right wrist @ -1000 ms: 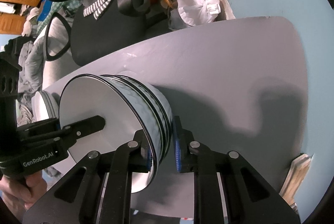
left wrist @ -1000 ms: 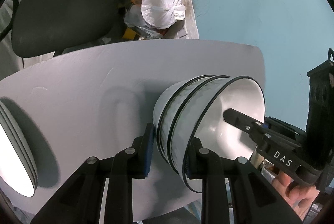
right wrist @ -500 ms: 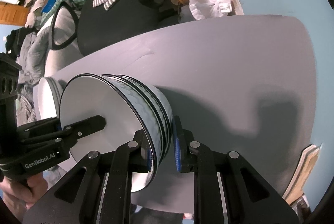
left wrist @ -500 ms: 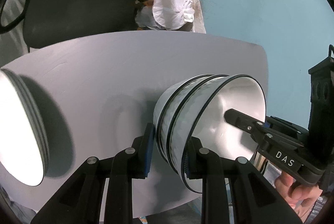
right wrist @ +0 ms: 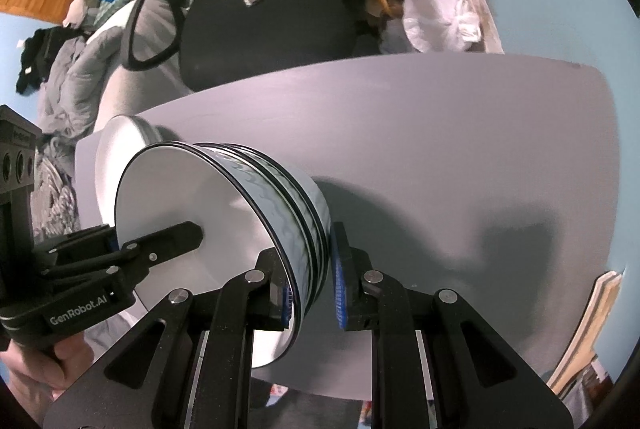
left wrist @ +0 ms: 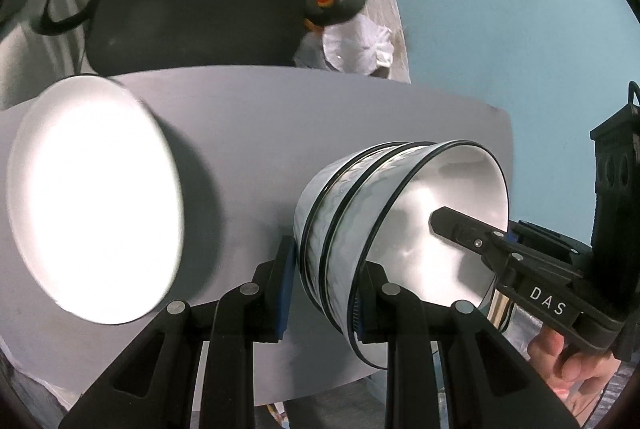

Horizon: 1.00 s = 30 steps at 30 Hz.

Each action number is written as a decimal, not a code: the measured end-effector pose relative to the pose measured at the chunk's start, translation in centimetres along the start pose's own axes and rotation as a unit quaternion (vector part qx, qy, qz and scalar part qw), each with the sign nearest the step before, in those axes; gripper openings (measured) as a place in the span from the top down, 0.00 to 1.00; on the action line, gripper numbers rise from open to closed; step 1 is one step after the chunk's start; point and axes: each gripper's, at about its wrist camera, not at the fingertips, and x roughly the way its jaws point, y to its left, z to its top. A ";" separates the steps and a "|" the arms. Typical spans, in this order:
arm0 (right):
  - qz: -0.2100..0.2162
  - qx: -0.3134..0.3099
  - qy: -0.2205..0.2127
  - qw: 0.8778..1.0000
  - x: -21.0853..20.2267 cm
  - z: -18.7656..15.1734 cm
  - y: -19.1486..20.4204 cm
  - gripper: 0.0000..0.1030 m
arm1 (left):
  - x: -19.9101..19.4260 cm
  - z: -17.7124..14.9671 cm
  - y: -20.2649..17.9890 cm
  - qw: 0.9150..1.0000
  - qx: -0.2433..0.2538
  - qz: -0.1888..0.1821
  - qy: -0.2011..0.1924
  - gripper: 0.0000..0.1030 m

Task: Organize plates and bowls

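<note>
The left gripper (left wrist: 324, 293) is clamped across the rim of a nested stack of white black-rimmed ceramic bowls (left wrist: 384, 225), one finger inside, one outside. The right gripper (right wrist: 312, 289) pinches the opposite rim of the same stack (right wrist: 256, 213) likewise. The bowls hang tilted above the grey oval table (right wrist: 440, 133). A stack of white round plates (left wrist: 96, 197) sits on the table to the left, well apart.

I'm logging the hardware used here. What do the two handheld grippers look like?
Both are matte black, angular linkages with silver pivot screws and blue ribbed pads. The left gripper reads "GenRobot.AI" in white; the right gripper reads "DAS". A bare hand shows, no sleeve visible.
</note>
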 end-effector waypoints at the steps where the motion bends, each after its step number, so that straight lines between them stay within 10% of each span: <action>1: 0.000 -0.004 -0.002 1.000 -0.1 0.0 0.8 0.84 | -0.8 -0.1 0.7 1.000 -0.003 0.000 -0.006 0.77; 30: 0.002 -0.108 0.015 0.994 3.8 2.7 16.9 0.84 | -7.9 -2.2 13.7 0.993 -0.096 0.013 -0.062 0.77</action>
